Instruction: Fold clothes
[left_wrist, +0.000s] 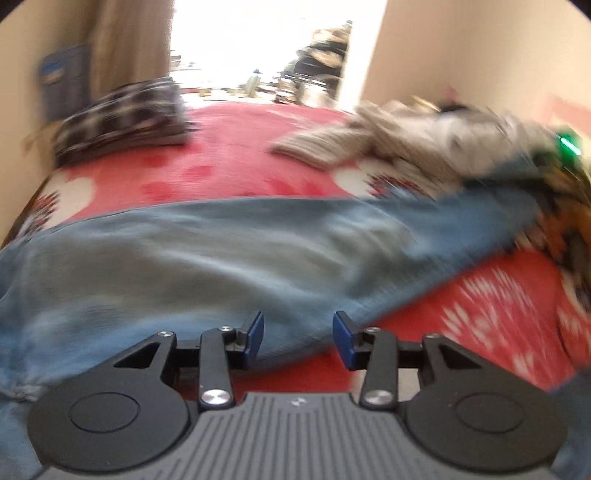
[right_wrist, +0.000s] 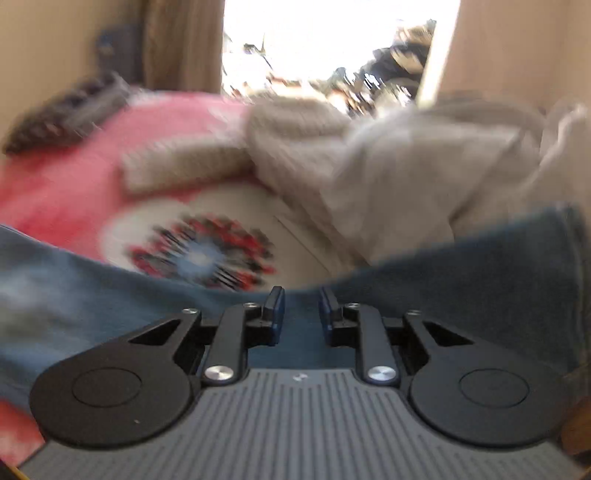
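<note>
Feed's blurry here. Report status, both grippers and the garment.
Left gripper open, empty. Right gripper open over blue garment, nothing gripped. Garment spread flat on red blanket. Unfolded beige pile crowds far side.

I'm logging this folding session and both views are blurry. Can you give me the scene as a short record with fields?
surface: red patterned blanket
garment in work: blue jeans, spread across the blanket, in front of both grippers
left hand-held gripper: open, nothing between the fingers, over the jeans' near edge
right hand-held gripper: open, over the jeans
other clothes: beige knit and grey garment heaped at the far right; dark checked folded pile at the far left
image quality: motion blur in both views
</note>
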